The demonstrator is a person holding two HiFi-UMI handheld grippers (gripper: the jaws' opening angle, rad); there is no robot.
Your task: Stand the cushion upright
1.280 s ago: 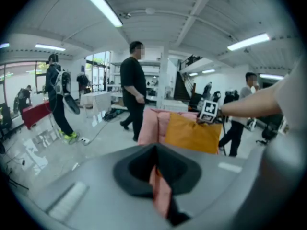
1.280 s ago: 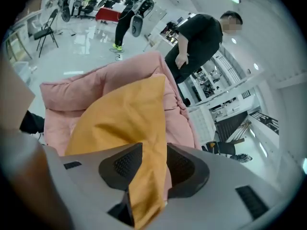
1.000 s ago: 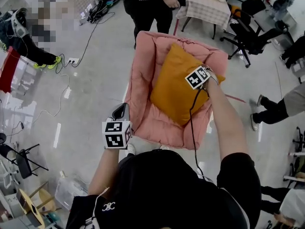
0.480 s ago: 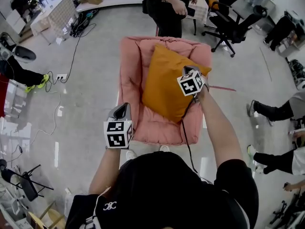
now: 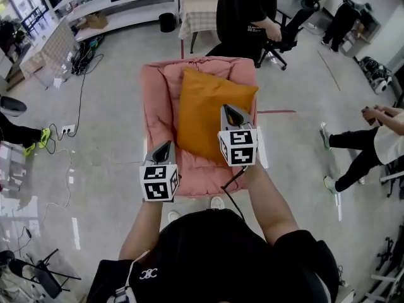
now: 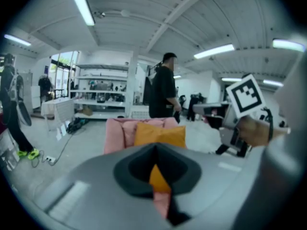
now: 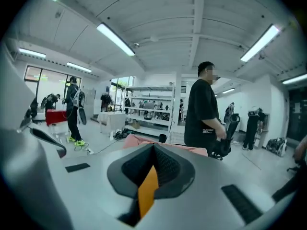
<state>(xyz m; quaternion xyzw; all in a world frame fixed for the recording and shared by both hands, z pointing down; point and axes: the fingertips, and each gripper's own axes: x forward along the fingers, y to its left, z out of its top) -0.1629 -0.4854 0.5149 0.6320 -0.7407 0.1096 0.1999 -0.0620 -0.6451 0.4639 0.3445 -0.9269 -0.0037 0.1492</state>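
An orange cushion [image 5: 203, 115] stands leaning against the back of a pink armchair [image 5: 156, 106]. In the head view my right gripper [image 5: 232, 113] hovers in front of the cushion's right edge, jaws shut with nothing in them. My left gripper [image 5: 163, 150] is held over the chair's front left corner, also shut and empty. The left gripper view looks past its shut gripper [image 6: 155, 148] at the cushion [image 6: 159, 134] and chair [image 6: 117, 131], with the right gripper [image 6: 204, 110] at the right. In the right gripper view a strip of the cushion [image 7: 147, 190] shows beyond the shut gripper [image 7: 153, 153].
A person in black [image 5: 246, 11] stands just behind the armchair, beside an office chair [image 5: 293, 21] and a cloth-covered table [image 5: 199, 8]. Shelving [image 5: 107, 2] and floor cables [image 5: 79, 100] lie to the left. Another person [image 5: 372, 134] stands at the right.
My right gripper left the cushion's upper right corner and pulled back toward me, rising and rolling. The cushion now leans upright on the chair back. The left gripper shifted slightly.
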